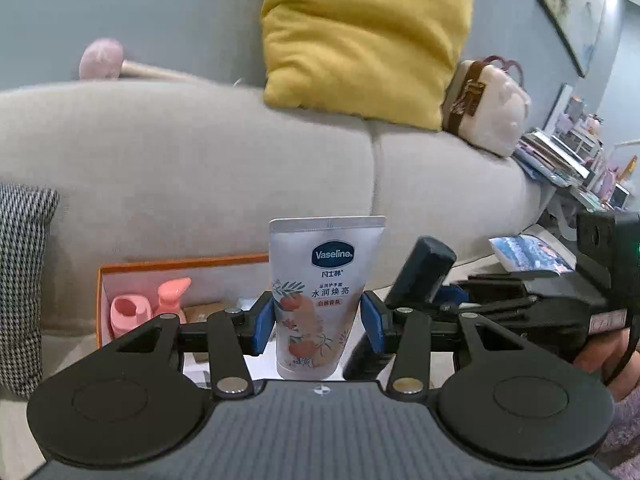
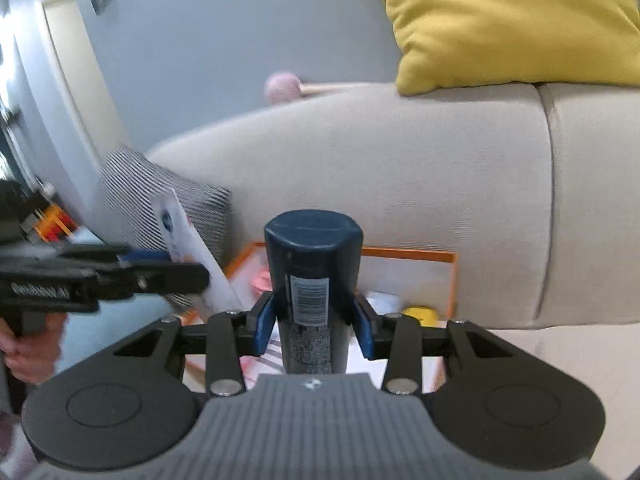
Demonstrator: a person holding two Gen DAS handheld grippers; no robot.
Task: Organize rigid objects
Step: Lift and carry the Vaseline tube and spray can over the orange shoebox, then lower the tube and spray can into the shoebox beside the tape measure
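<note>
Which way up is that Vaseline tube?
Upside down: the Vaseline tube stands upright in the left gripper, crimped flat end on top.

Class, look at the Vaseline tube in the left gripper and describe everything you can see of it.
The white plastic Vaseline hand-cream tube stands with its flat crimped seal up and its cap end hidden below. It bears a dark blue oval logo, Chinese text and printed peaches with leaves. The left gripper clamps its lower half between blue pads. It is held in front of the orange-rimmed box and the beige fabric sofa. From the right wrist view it looks tilted.
</note>
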